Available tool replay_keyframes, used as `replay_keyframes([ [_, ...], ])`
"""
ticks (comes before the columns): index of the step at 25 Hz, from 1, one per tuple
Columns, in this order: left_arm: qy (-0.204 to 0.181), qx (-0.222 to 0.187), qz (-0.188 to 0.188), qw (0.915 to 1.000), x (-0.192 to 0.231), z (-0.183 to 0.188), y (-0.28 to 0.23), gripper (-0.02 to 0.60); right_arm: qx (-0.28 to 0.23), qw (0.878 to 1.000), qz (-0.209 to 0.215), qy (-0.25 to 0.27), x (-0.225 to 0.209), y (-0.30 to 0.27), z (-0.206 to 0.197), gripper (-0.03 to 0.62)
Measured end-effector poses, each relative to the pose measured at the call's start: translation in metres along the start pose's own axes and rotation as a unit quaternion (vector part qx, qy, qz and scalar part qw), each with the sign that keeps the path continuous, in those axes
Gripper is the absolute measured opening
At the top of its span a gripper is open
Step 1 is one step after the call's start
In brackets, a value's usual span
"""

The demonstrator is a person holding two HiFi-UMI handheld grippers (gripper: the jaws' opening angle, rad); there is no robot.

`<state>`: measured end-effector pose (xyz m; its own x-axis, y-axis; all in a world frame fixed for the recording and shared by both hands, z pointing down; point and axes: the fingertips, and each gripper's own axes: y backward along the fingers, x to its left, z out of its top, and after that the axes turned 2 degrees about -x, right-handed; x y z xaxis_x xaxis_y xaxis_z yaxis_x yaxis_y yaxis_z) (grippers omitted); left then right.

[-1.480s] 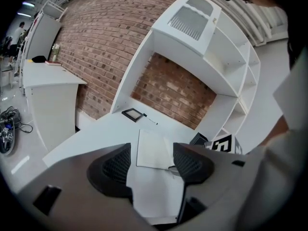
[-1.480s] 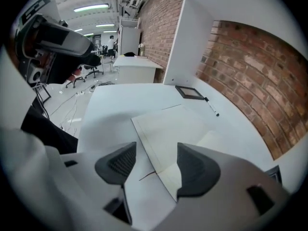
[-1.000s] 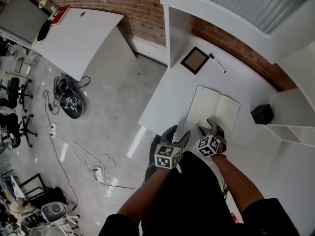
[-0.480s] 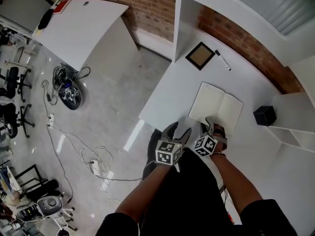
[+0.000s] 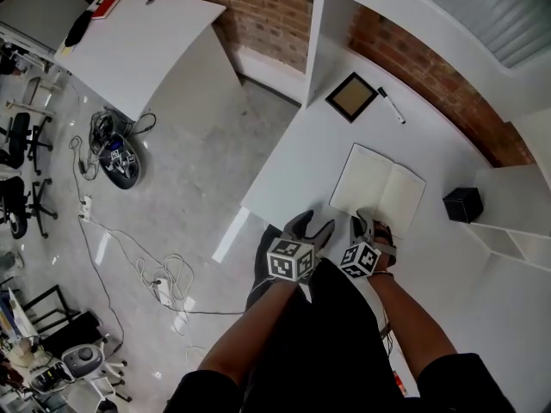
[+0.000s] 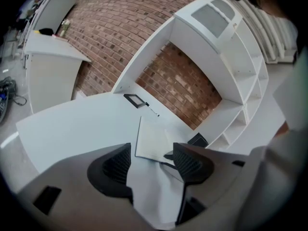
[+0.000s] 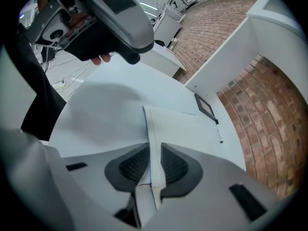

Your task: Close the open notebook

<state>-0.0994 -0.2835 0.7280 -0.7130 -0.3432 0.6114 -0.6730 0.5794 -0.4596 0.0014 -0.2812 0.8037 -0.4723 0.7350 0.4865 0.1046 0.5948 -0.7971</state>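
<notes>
The open notebook [image 5: 379, 188] lies flat on the white desk [image 5: 301, 162], blank pages up; it also shows in the left gripper view [image 6: 151, 141]. My right gripper [image 5: 368, 229] is at its near edge. In the right gripper view the jaws are closing, and the notebook's edge [image 7: 178, 129] stands between the pads [image 7: 173, 165] and touches both. My left gripper [image 5: 312, 226] hovers open over the bare desk just left of the notebook, with nothing between its fingers [image 6: 190, 162].
A small framed picture [image 5: 350, 97] and a marker [image 5: 392, 107] lie at the back of the desk. A black box [image 5: 461, 203] sits right of the notebook by white shelves. Left of the desk are open floor, cables [image 5: 112, 157] and another white table [image 5: 142, 46].
The right gripper's jaws have drawn together around the notebook's near edge. The left gripper has sunk slightly beside it. The notebook has stayed flat and open.
</notes>
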Motion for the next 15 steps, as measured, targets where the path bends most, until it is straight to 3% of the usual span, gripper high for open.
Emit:
replay_keyframes([
  [6, 0.052, 0.012, -0.018, 0.9984, 0.006, -0.005, -0.024, 0.255, -0.021, 0.999, -0.003, -0.025, -0.005, 0.007, 0.002, 0.066],
  [15, 0.094, 0.043, -0.024, 0.9944, 0.012, -0.015, -0.059, 0.255, -0.031, 0.996, 0.004, -0.08, -0.009, 0.013, 0.001, 0.063],
])
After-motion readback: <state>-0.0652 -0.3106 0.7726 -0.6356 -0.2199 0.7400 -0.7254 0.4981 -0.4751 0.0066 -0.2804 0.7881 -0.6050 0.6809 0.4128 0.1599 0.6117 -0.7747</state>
